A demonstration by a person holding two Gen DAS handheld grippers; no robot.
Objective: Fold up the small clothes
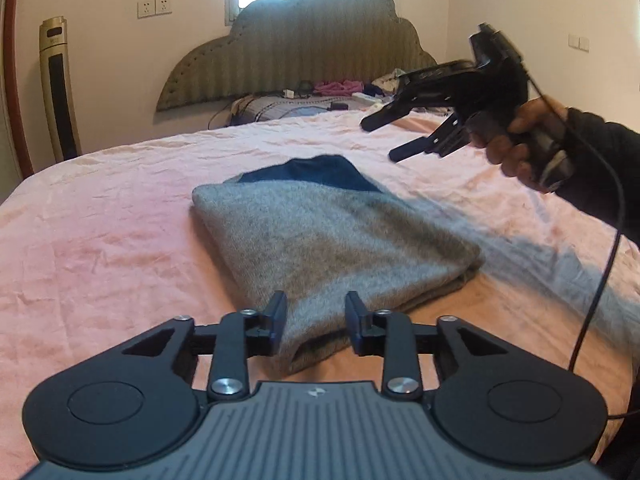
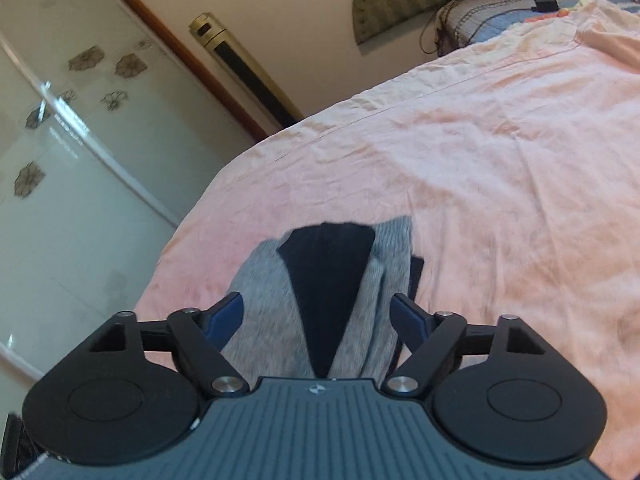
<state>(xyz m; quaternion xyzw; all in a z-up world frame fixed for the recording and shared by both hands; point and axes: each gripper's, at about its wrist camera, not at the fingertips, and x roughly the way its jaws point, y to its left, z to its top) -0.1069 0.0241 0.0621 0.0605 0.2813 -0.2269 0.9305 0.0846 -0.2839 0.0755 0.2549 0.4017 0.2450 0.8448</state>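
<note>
On the pink bed lies a folded grey sweater (dark blue inside), with the left gripper and right gripper both released, holding nothing.

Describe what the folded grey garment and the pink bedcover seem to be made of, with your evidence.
Folded grey garment: probably a soft wool-like knit, matt and fuzzy, with a dark panel. Pink bedcover: likely thin woven cotton, matt, covered in fine creases.

Home bedroom: bed, headboard.
</note>
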